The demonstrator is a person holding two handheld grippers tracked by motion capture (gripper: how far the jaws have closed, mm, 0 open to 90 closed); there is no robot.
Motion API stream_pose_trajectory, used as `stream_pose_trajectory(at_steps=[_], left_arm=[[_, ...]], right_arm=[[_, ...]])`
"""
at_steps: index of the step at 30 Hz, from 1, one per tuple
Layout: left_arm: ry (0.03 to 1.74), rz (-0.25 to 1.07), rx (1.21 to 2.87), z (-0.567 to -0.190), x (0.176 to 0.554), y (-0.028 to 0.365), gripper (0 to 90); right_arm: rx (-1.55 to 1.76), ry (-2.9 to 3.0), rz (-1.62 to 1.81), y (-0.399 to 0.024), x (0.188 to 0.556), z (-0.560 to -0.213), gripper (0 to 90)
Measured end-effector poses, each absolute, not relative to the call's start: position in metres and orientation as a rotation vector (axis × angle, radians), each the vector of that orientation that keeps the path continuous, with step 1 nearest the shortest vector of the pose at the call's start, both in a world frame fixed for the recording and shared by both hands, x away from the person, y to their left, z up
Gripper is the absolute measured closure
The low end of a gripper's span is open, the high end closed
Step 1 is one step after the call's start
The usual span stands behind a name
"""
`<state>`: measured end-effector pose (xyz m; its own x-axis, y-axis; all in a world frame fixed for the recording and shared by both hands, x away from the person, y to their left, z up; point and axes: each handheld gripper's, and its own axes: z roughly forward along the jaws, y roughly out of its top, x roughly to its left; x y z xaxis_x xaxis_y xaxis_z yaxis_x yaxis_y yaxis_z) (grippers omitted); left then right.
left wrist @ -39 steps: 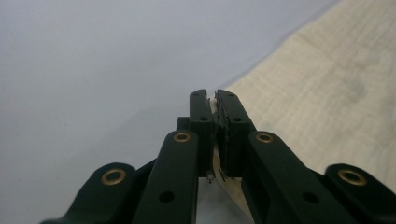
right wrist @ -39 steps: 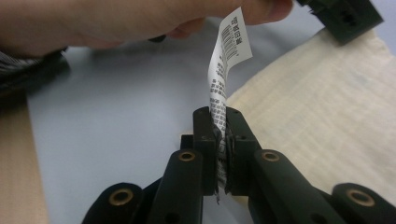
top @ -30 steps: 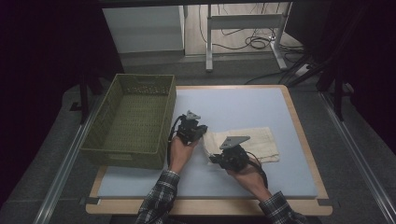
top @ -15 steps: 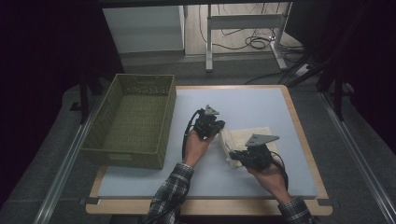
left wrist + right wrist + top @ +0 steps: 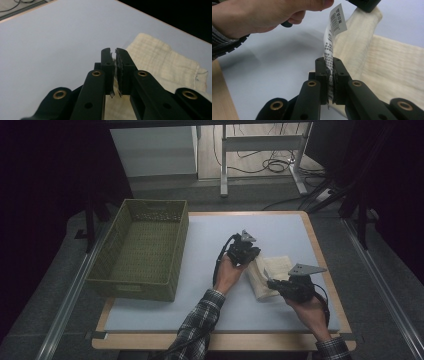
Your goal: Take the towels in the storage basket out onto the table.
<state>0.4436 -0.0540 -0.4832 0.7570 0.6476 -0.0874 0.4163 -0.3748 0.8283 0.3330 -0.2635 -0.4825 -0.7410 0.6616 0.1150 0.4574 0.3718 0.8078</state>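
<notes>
A cream cloth (image 5: 276, 268) lies partly folded on the right half of the pale blue tabletop (image 5: 200, 290). My left gripper (image 5: 255, 255) is shut on the cloth's far left edge, with a sliver of fabric between its jaws (image 5: 115, 51) and the rest of the cloth (image 5: 162, 57) spread beyond. My right gripper (image 5: 268, 280) is shut on the near left edge (image 5: 330, 61), pinching the fabric together with its printed care label (image 5: 337, 18). The lifted edge of the cloth (image 5: 359, 37) runs between the two grippers, a little above the table.
A green woven basket (image 5: 140, 250), empty inside, stands on the left part of the table. The table's wooden rim (image 5: 325, 265) runs close to the right of the cloth. The person's left hand (image 5: 262, 15) is near in the right gripper view.
Both hands have moved right across the table, carrying the cloth's left edge with them. The cloth has folded over itself and now looks narrower.
</notes>
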Motion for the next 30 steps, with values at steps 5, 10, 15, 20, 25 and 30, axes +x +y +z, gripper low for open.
stream_pose_trajectory(at_steps=[5, 10, 15, 20, 25, 30], left_arm=[[0.774, 0.327, 2.033, -0.481, 0.446, -0.071, 84.9], [0.761, 0.339, 2.045, -0.482, 0.45, -0.086, 84.8], [0.752, 0.335, 2.055, -0.484, 0.453, -0.1, 84.8], [0.749, 0.321, 2.058, -0.489, 0.456, -0.11, 80.4], [0.755, 0.326, 2.037, -0.49, 0.454, -0.11, 53.9], [0.768, 0.349, 2.022, -0.487, 0.451, -0.103, 42.9]], right_arm=[[1.035, 2.379, 1.295, -0.279, 0.333, -0.483, 85.3], [1.065, 2.364, 1.291, -0.288, 0.335, -0.486, 85.1], [1.101, 2.34, 1.287, -0.3, 0.336, -0.488, 84.9], [1.125, 2.33, 1.253, -0.307, 0.337, -0.492, 84.6], [1.171, 2.315, 1.231, -0.316, 0.341, -0.502, 79.7], [1.189, 2.269, 1.192, -0.324, 0.34, -0.501, 69.2]])
